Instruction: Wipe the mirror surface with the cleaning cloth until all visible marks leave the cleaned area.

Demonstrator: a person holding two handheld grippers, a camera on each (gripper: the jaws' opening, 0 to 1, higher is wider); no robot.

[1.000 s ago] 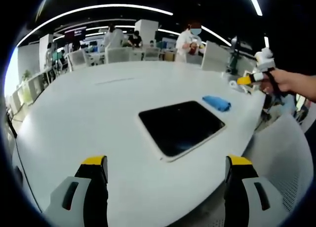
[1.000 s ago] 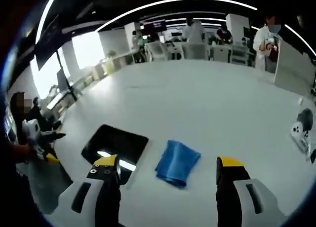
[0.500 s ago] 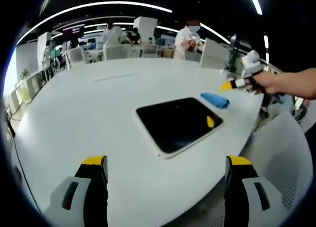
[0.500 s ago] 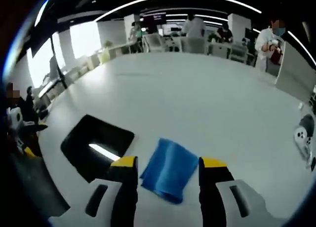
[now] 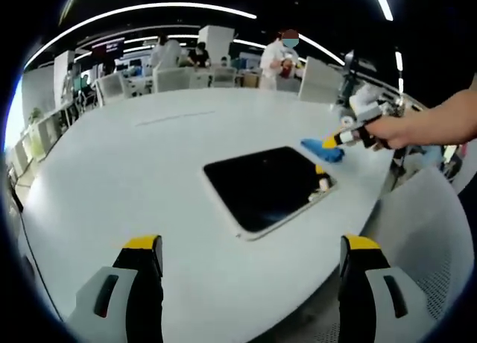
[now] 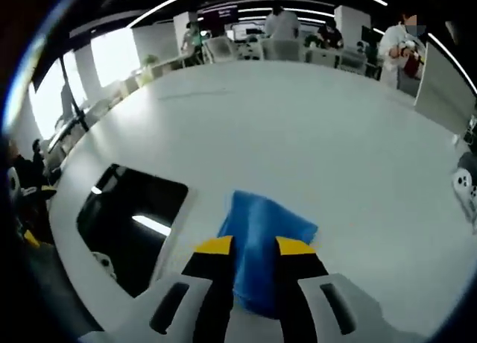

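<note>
In the right gripper view, our right gripper (image 6: 252, 245) has its fingers narrowed around the near edge of the blue cleaning cloth (image 6: 270, 227), at lower centre on the white table (image 6: 313, 134). The mirror (image 6: 130, 220) lies at lower left. Our left gripper (image 5: 251, 244) holds its fingers wide, empty.

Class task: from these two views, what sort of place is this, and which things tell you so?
Probably an open-plan office or lab: a big white table, white chairs along its far side, people standing behind, and long ceiling light strips.
</note>
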